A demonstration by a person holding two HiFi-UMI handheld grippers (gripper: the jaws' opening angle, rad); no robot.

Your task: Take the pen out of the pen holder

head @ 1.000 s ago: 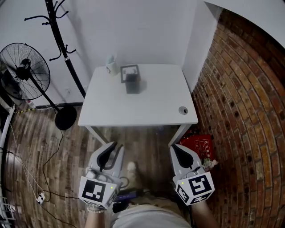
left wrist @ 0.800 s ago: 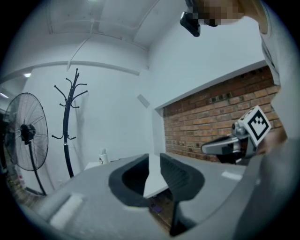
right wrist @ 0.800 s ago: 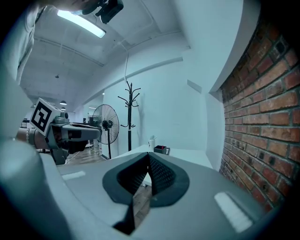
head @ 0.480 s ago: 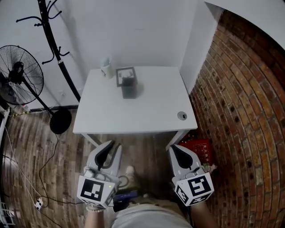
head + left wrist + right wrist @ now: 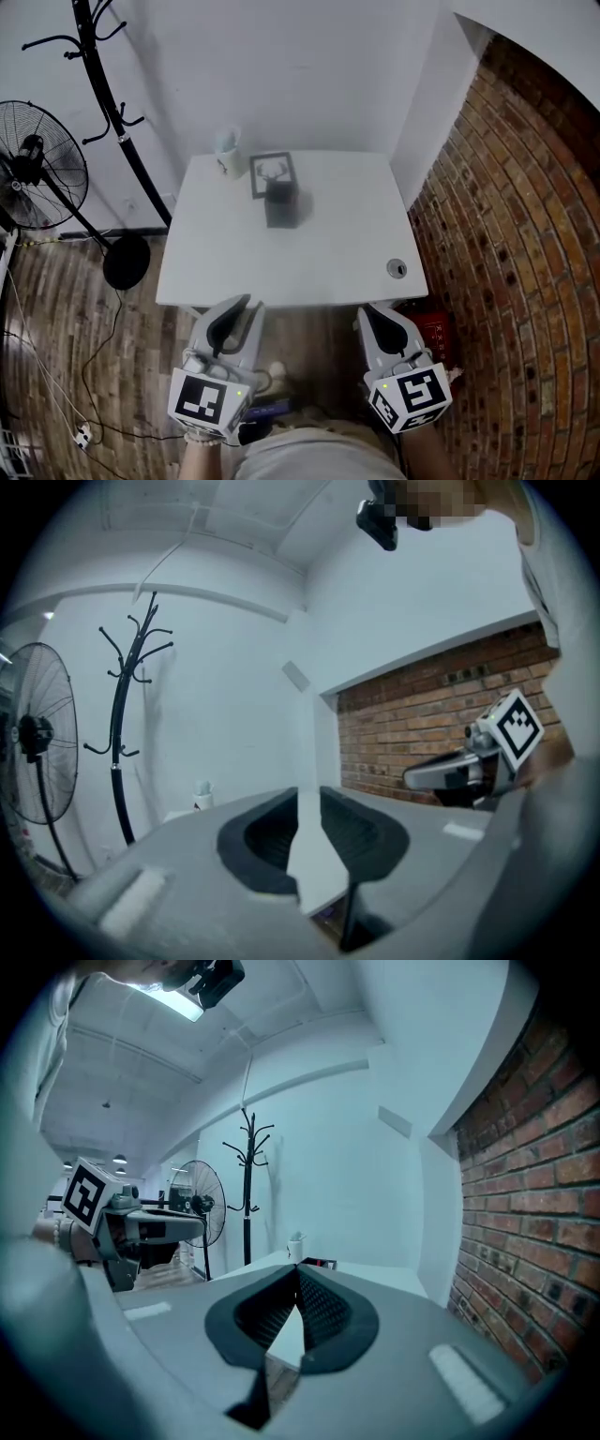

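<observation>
A dark, box-shaped pen holder [image 5: 281,205] stands at the back middle of the white table [image 5: 328,253]. I cannot make out a pen in it from here. Both grippers hang low in front of the table's near edge, far from the holder. My left gripper [image 5: 240,305] [image 5: 308,794] has a narrow gap between its pads and holds nothing. My right gripper [image 5: 372,311] [image 5: 298,1269] has its pads meeting at the tips, with nothing between them. Each gripper view shows the other gripper off to the side.
Behind the holder is a framed deer picture [image 5: 272,174], and a pale mug [image 5: 228,153] stands at the back left corner. A round cable hole [image 5: 397,269] is at the front right. A fan [image 5: 37,178] and coat stand [image 5: 103,94] are to the left, a brick wall [image 5: 525,244] to the right.
The table has come nearer in the head view, so both grippers' tips now lie at its front edge. Neither gripper's jaws have changed.
</observation>
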